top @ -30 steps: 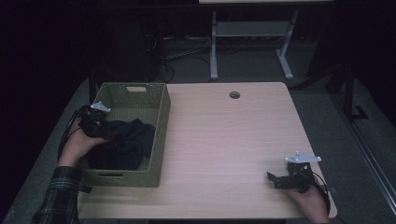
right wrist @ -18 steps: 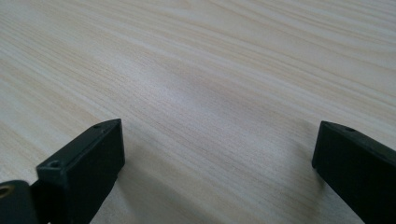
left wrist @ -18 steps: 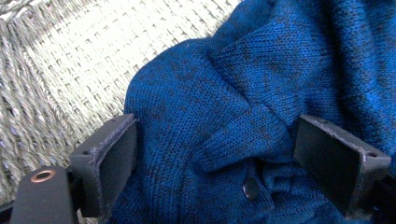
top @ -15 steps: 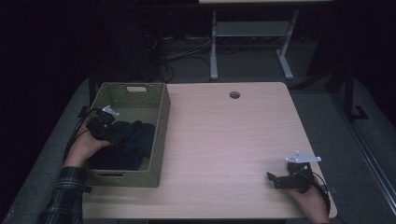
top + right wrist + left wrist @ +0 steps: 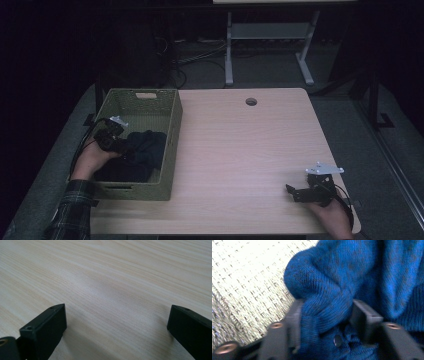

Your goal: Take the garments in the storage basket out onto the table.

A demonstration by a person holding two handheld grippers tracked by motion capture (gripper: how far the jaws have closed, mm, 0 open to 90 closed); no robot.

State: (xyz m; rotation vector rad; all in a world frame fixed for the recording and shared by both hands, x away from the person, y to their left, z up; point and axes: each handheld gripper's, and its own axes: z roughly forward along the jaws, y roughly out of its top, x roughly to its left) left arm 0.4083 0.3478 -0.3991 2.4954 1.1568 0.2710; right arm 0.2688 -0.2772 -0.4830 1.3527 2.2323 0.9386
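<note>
Sweater (image 5: 352,277) lies in the basket (image 5: 172,145), my left tongs (image 5: 325,315) just closing onto a fold; lifting out remains, right tongs (image 5: 116,322) wide, idle on the surface (image 5: 240,150).

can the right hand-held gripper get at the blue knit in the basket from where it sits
Probably not as things stand. The right hand-held gripper rests open at the table's near right corner, while the blue knit lies inside the basket at the far left, already pinched by the left hand-held gripper.
</note>
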